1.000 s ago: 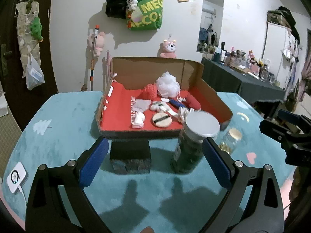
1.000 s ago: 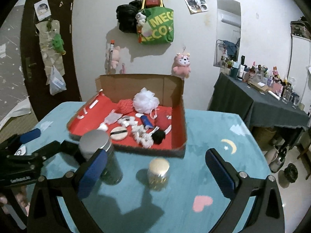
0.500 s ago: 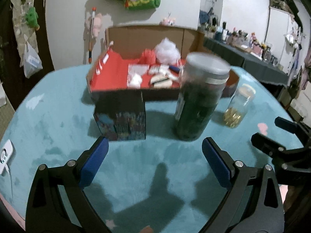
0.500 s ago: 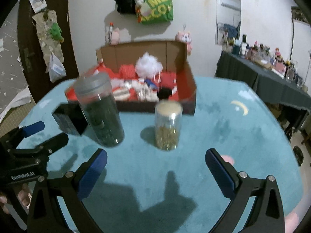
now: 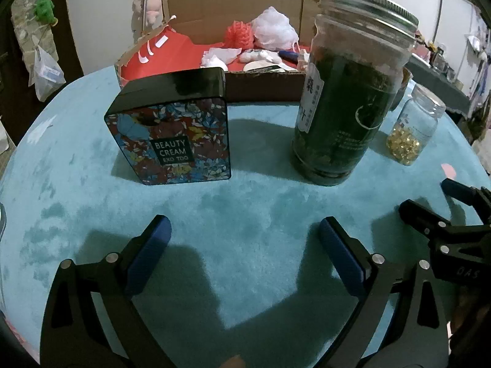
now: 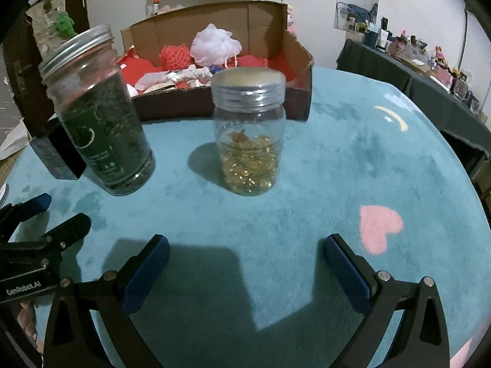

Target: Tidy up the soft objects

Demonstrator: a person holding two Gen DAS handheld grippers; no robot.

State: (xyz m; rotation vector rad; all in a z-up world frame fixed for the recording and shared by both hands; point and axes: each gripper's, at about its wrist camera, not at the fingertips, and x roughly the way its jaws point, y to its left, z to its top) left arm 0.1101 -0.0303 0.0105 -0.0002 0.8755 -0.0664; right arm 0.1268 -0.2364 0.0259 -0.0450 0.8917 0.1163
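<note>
Both grippers hang low over the teal table (image 6: pixel 353 159) with nothing in them, the left gripper (image 5: pixel 244 242) and the right gripper (image 6: pixel 245 260) each with jaws wide apart, while the soft things, a white pouf (image 6: pixel 214 44) and a red pouf (image 5: pixel 239 33) among them, lie in the cardboard box (image 6: pixel 294 58) at the far side. Between grippers and box stand the tin (image 5: pixel 175 128), the tall jar (image 5: pixel 346 101) and the small jar (image 6: pixel 248 135). The likely mishap is a low reach clipping a jar and tipping it (the tall one looks top-heavy), so I would rise first and come over the top.
</note>
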